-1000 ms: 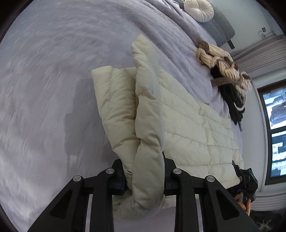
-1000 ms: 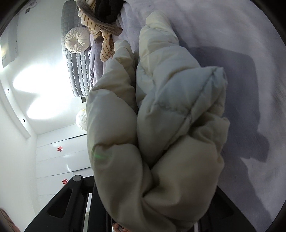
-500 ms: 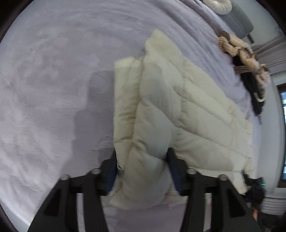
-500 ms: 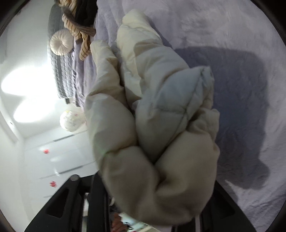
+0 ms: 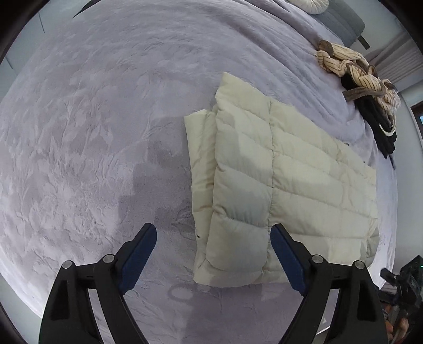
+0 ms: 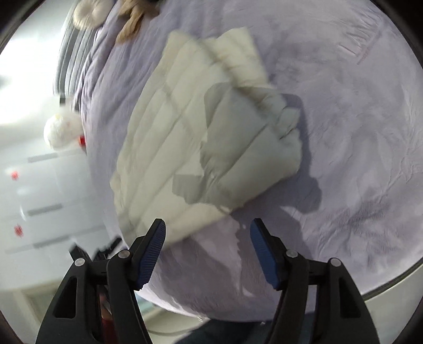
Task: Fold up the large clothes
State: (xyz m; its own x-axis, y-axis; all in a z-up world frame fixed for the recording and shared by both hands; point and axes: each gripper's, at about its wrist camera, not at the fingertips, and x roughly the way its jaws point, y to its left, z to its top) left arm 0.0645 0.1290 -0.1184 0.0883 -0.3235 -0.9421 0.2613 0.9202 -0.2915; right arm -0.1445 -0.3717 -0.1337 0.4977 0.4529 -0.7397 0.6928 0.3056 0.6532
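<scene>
A cream quilted puffer jacket (image 5: 285, 185) lies folded flat on the lilac bedspread (image 5: 92, 132). My left gripper (image 5: 214, 254) hovers above the jacket's near corner. Its jaws are opening wide, and the pads press on nothing. In the right wrist view the same jacket (image 6: 198, 137) lies blurred on the bed. My right gripper (image 6: 207, 246) hangs above the jacket's near edge, its jaws opening with only bedspread between them. A dark shadow of the grippers falls across the jacket.
A heap of striped beige and black clothes (image 5: 367, 84) lies at the bed's far right edge. A round white cushion (image 6: 87, 13) rests against a grey headboard (image 5: 341, 18). White cupboards (image 6: 34, 185) stand beyond the bed. The bed's near edge (image 6: 370, 291) curves below my right gripper.
Both grippers were shut on bunched folds of the jacket. They have let go and drawn back, and the jacket has dropped flat onto the bed.
</scene>
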